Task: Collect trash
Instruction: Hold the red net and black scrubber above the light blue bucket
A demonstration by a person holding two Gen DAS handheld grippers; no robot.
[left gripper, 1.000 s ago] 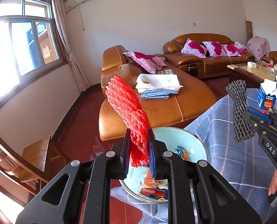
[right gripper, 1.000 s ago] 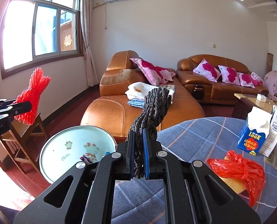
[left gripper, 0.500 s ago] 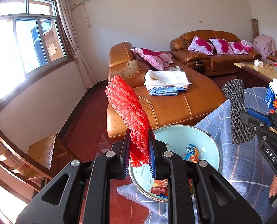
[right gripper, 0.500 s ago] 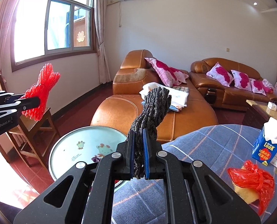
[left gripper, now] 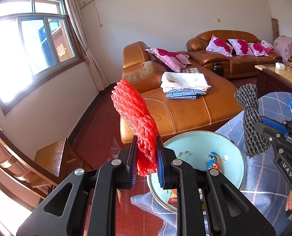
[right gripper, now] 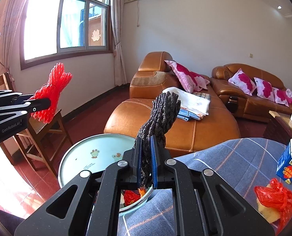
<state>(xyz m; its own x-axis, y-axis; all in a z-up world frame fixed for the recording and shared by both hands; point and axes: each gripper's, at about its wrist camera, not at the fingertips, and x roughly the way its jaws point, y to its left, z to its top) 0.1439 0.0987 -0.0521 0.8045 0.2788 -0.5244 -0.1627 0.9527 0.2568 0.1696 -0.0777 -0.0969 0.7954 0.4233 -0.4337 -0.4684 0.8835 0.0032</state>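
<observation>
The red net (left gripper: 135, 116) stands up at center frame in the left view, pinched between the left gripper (left gripper: 146, 162) fingers. Lower right of it sits the basin (left gripper: 195, 143) with wrappers (left gripper: 211, 159) inside. The dark net (right gripper: 161, 129) is clamped in the right gripper (right gripper: 145, 162), center of the right view, above the basin rim. A red bag (right gripper: 275, 198) and a carton (right gripper: 289, 165) lie on the table (right gripper: 228, 157), lower right.
</observation>
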